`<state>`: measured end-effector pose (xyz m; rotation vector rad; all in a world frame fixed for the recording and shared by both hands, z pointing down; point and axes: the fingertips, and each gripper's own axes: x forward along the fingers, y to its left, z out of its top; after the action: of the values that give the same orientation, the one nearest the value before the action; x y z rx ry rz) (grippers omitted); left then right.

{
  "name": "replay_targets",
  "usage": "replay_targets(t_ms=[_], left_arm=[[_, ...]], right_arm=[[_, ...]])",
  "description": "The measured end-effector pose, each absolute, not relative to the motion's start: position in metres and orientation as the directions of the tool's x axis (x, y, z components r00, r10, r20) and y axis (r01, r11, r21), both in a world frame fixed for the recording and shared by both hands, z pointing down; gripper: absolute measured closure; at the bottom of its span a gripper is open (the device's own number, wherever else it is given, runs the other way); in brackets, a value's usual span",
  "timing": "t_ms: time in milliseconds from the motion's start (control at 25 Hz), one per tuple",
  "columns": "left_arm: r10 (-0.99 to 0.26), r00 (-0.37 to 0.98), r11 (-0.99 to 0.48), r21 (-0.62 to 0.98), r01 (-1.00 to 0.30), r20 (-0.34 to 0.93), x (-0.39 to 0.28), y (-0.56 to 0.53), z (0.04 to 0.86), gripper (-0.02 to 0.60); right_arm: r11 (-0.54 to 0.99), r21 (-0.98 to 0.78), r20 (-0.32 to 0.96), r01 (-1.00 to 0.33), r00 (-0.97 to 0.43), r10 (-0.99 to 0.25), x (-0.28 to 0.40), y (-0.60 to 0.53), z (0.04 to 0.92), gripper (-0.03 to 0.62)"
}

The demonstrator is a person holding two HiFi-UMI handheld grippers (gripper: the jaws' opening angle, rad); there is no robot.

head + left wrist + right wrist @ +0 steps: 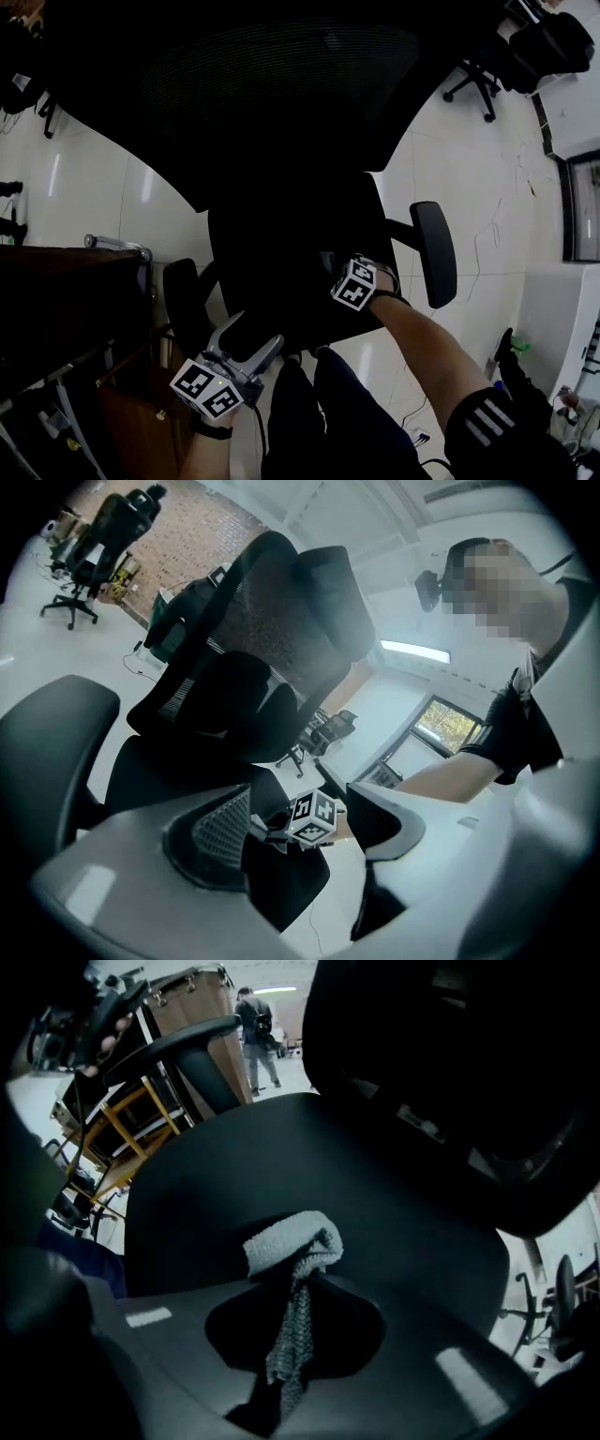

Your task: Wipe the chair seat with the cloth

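Observation:
A black office chair fills the head view, its seat (pixel 281 244) below the mesh backrest (pixel 281 84). My right gripper (pixel 339 272), with its marker cube, hovers over the seat's front right part. In the right gripper view it (pixel 295 1283) is shut on a grey cloth (pixel 292 1241), whose folded end rests on the dark seat (pixel 281 1157). The cloth is lost in the dark in the head view. My left gripper (pixel 248 342) stays off the seat's front left corner. Its jaws stand wide apart and empty (pixel 300 822), facing the seat (pixel 159 771).
Armrests flank the seat at left (pixel 183 300) and right (pixel 433 253). A dark wooden cabinet (pixel 66 300) stands close on the left. Another office chair (pixel 487 75) sits on the white tiled floor at far right. A person (pixel 255 1021) stands far off.

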<state>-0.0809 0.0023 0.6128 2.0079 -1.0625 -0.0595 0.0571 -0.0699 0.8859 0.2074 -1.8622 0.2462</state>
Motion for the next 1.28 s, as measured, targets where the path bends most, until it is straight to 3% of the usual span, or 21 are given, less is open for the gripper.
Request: replay_targets(t_ms=[160,320,440,640,880,1080,1280], left_arm=[[-0.662,0.680,-0.321,0.701,-0.637,0.315,-0.061,0.007,0.609,0.236],[-0.657,0.681,-0.316,0.701,-0.639,0.324,-0.059,0.014,0.610,0.236],[-0.654,0.677,-0.308,0.700,-0.644,0.336,-0.065,0.020,0.611,0.236],[-0.683,0.632,-0.265,0.682,-0.681,0.366,-0.096,0.030,0.609,0.236],[-0.731,0.561,-0.210,0.654,-0.727,0.389,-0.136,0.043,0.608,0.236],[-0.729,0.555,-0.188,0.662,-0.725,0.401,-0.136,0.048,0.619,0.236],[-0.709,0.591,-0.207,0.688,-0.695,0.384,-0.109,0.040,0.619,0.236]], right_arm=[[0.948,0.018,0.975,-0.318,-0.205,-0.087,0.124,-0.101,0.875,0.563],[0.935,0.037,0.974,-0.352,-0.195,-0.112,0.123,-0.106,0.868,0.563],[0.949,-0.019,0.954,-0.316,-0.290,-0.077,0.072,-0.081,0.856,0.563],[0.977,-0.154,0.887,-0.145,-0.456,0.072,-0.056,0.011,0.846,0.563],[0.970,-0.241,0.839,-0.025,-0.508,0.195,-0.148,0.099,0.855,0.563],[0.961,-0.274,0.826,-0.032,-0.520,0.218,-0.140,0.110,0.864,0.563],[0.962,-0.270,0.863,-0.036,-0.452,0.226,-0.059,0.107,0.881,0.563]])
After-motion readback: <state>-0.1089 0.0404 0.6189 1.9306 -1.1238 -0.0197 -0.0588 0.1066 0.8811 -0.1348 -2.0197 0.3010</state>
